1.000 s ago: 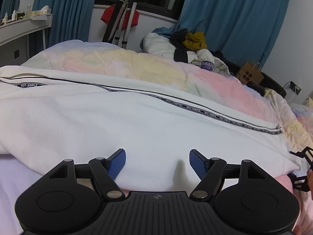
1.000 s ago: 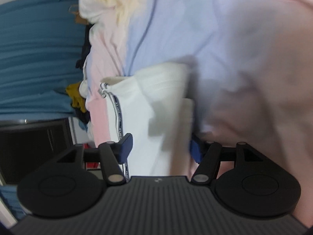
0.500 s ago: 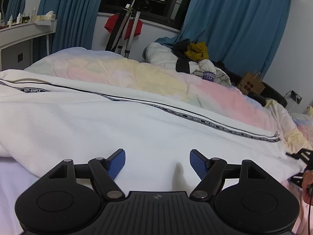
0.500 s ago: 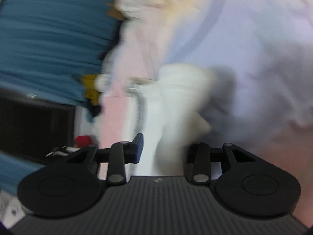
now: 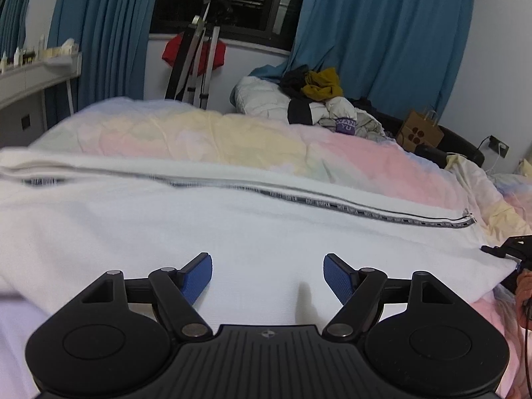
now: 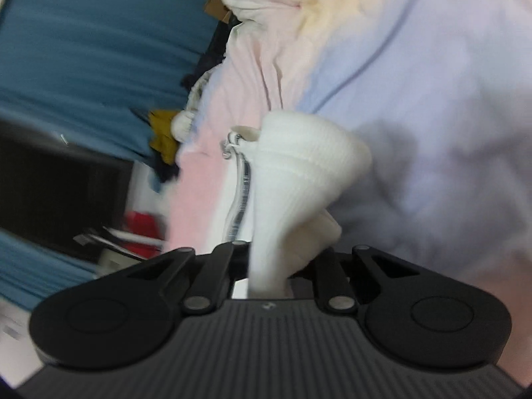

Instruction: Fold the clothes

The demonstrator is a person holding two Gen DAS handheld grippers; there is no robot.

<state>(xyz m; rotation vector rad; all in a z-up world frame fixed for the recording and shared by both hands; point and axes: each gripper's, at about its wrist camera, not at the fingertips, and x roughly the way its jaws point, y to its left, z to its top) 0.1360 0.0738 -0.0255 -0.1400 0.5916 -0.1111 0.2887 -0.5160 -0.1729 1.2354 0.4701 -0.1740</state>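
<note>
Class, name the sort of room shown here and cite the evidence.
Most likely a bedroom: a bed with a pastel quilt, blue curtains at a dark window, and a pile of clothes beyond the bed.

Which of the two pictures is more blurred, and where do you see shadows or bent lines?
Right wrist view: more blurred, the curtain and the white garment in the right gripper are smeared; a soft grey shadow lies on the bedcover beside it. Left wrist view: mostly sharp, only the garment's far-left edge is streaked; the fisheye bends the bed; the left gripper casts a small shadow.
</note>
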